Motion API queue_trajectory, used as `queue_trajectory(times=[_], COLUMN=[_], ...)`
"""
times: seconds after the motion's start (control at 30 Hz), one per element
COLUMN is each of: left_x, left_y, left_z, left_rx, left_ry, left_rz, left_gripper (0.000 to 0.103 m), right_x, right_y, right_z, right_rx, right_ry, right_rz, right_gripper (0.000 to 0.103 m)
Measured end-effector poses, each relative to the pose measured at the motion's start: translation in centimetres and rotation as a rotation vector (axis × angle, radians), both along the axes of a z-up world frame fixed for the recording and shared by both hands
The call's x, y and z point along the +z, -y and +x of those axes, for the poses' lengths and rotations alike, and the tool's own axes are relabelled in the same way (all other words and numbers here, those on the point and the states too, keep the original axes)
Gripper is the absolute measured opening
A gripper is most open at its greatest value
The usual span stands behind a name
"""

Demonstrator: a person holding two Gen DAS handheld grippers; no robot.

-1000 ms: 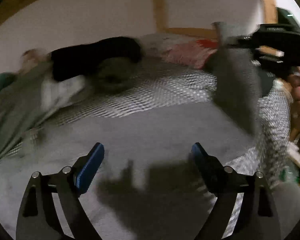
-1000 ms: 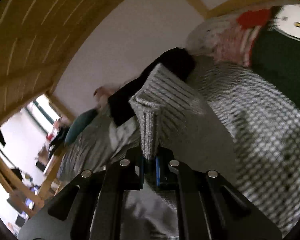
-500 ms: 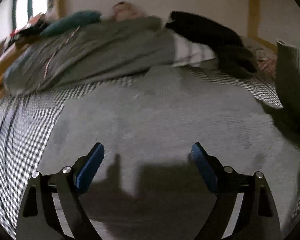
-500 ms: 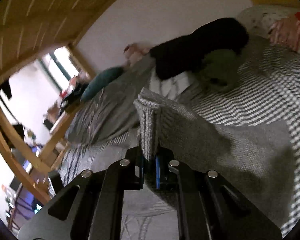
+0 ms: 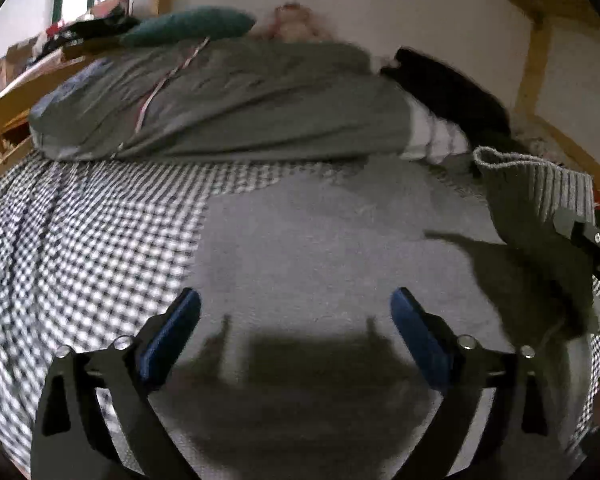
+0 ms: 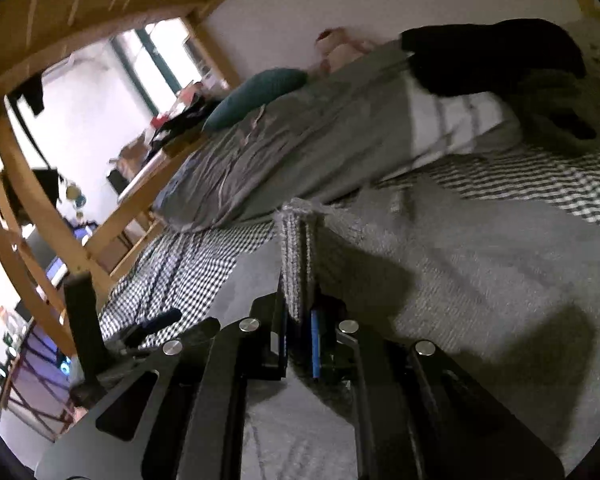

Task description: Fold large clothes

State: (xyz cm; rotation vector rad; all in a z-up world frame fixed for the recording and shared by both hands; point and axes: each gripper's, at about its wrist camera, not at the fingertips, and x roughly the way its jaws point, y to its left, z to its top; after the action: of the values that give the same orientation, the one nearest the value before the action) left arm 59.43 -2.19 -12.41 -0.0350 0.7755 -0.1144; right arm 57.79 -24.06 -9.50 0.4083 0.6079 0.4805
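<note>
We clamp our right gripper on the grey sweater's ribbed edge at 3 o'clock; our left gripper hovers empty, fingers apart. Folding seems barely begun.

My bed's checked sheet carries the grey knit sweater spread flat, with a rumpled grey duvet, teal pillow and black garment behind it.

Daylight is streaming through a window past the wooden bunk frame, while a checkered sheet, grey duvet and teal pillow are lying against the white wall.
</note>
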Motion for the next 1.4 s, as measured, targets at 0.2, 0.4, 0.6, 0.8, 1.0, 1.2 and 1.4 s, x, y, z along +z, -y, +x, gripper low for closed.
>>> queue_trajectory(times=[0.2,0.4,0.6,0.8,1.0,1.2,1.4], left_x=[-1.3,0.2,1.1,1.3,3.3,1.7,-4.0], left_y=[-6.0,-11.5,-14.2,-13.7,-11.7,0.2,7.6], left_z=[0.6,-0.3,-1.1,-1.3,-1.8,0.7,4.1], left_rx=[0.129,0.257,0.302,0.274,0.136,-0.087,-0.057], left_ry=[-0.057,-0.01,0.02,0.061,0.118,-0.018,-0.184], left_rz=[-0.001,-0.059,-0.197,-0.162,-0.327,-0.288,-0.005], left_gripper=[0.095,0.095,0.095,0.095,0.095,0.095,0.095], right_x=[-2.2,-4.2,-6.5,-5.8,0.4,-0.4,-6.9], right_y=[-6.8,-12.9,-16.5,-19.6,-12.5,3.2,7.0], right_z=[1.7,3.2,4.1,2.9,-0.5,-1.5,-0.4], right_rx=[0.054,0.08,0.068,0.163,0.062,-0.322,-0.339], right_ry=[-0.035,-0.07,-0.143,-0.113,0.065,-0.122,-0.366], right_rz=[-0.015,-0.058,-0.097,-0.033,-0.088,-0.332,-0.544], right_gripper=[0.009,0.009,0.021,0.094,0.1,0.1,0.099])
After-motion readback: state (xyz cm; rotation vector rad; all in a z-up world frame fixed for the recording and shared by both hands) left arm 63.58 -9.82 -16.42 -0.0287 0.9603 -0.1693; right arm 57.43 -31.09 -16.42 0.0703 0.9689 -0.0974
